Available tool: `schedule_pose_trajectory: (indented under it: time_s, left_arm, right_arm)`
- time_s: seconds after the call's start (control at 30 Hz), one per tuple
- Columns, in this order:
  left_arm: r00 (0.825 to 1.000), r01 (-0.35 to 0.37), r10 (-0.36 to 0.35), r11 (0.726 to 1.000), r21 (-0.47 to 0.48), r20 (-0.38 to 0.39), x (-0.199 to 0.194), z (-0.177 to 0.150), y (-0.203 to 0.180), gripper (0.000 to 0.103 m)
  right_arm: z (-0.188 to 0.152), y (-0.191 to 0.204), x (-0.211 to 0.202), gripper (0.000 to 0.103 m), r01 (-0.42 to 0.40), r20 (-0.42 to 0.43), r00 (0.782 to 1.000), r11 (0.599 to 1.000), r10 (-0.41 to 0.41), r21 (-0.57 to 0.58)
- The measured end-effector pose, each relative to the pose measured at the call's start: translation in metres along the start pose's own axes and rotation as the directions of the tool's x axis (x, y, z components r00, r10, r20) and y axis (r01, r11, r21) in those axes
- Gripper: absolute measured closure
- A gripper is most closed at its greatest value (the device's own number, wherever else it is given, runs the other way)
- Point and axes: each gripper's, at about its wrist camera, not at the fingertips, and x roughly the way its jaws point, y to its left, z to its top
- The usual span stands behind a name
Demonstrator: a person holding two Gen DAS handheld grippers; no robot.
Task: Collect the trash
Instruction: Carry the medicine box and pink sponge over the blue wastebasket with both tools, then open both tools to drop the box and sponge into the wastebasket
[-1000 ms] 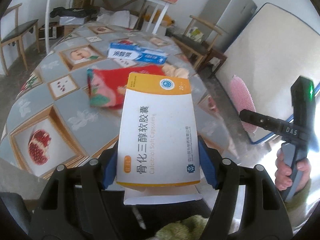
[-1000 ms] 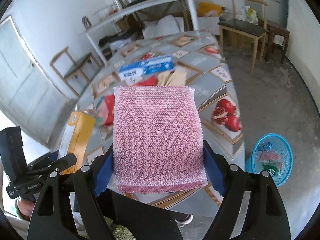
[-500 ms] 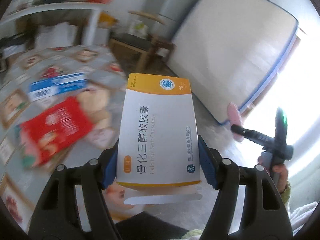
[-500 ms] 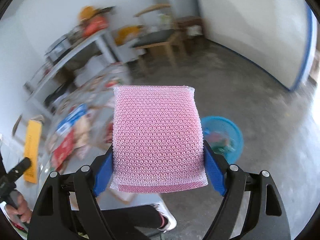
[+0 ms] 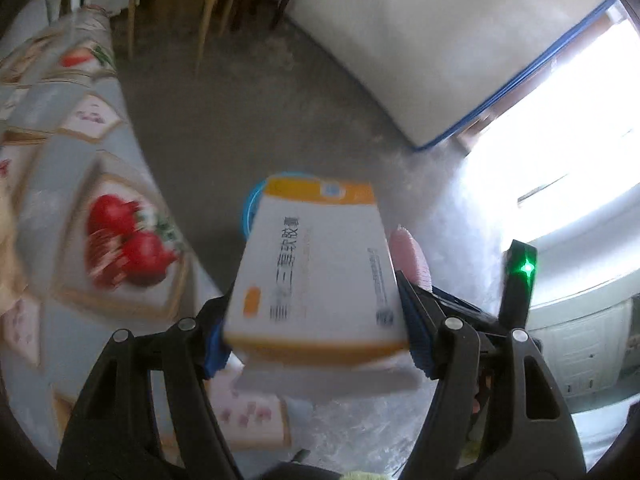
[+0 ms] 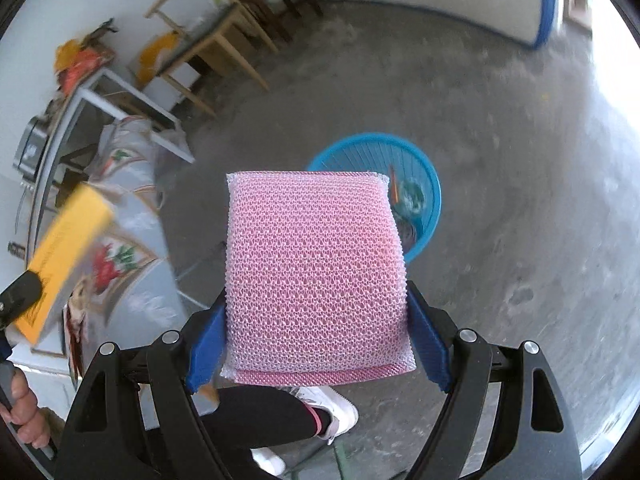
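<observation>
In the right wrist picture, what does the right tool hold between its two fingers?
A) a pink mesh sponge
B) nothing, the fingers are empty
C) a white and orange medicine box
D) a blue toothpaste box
A: the right tool is shut on the pink mesh sponge, which fills the gap between the two blue pads, with the blue basket on the floor behind it.

Both grippers (image 5: pixel 316 336) (image 6: pixel 316 344) now over blue basket (image 6: pixel 424 184), seemingly
</observation>
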Motion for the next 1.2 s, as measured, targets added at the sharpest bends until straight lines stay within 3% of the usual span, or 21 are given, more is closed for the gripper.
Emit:
schedule_pose_trajectory:
  time_s: [0.2, 0.33, 0.4, 0.53, 0.73, 0.93, 1.03, 1.2]
  left_arm:
    - [0.992, -0.039, 0.037, 0.999, -0.014, -0.118, 0.092, 0.045, -0.007, 0.036]
    - [0.993, -0.025, 0.019, 0.998, -0.053, -0.12, 0.142, 0.075, -0.012, 0.036]
    - [0.995, -0.035, 0.029, 0.997, -0.066, -0.099, 0.164, 0.086, -0.011, 0.017]
    - [0.993, -0.05, 0.037, 0.992, -0.114, -0.114, 0.183, 0.085, -0.008, 0.016]
    - [0.997, 0.022, -0.033, 0.99, -0.141, -0.071, 0.133, 0.067, 0.0, 0.016]
    - [0.999, 0.024, -0.022, 0.999, -0.046, 0.027, 0.042, 0.037, -0.011, 0.016]
    - [0.994, 0.024, -0.022, 1.0, -0.013, 0.105, -0.012, 0.015, -0.006, 0.016]
    - [0.979, 0.019, -0.007, 0.998, -0.058, 0.205, -0.077, -0.036, 0.021, 0.015]
  right_arm:
    - [0.015, -0.028, 0.058, 0.024, 0.022, -0.064, 0.998, 0.998, -0.018, 0.066]
    - [0.027, -0.044, 0.087, 0.024, 0.022, -0.073, 0.997, 0.993, -0.013, 0.113]
    - [0.033, -0.052, 0.103, 0.024, 0.027, -0.075, 0.997, 0.992, -0.018, 0.12]
    - [0.045, -0.063, 0.14, 0.024, 0.061, -0.114, 0.992, 0.993, -0.05, 0.098]
    - [0.056, -0.065, 0.185, 0.023, 0.113, -0.146, 0.984, 0.993, -0.106, 0.037]
    - [0.067, -0.055, 0.205, 0.02, 0.126, -0.124, 0.984, 0.992, -0.127, -0.017]
    - [0.07, -0.048, 0.215, 0.018, 0.151, -0.119, 0.98, 0.987, -0.157, -0.061]
    - [0.076, -0.045, 0.217, 0.018, 0.167, -0.117, 0.977, 0.983, -0.175, -0.076]
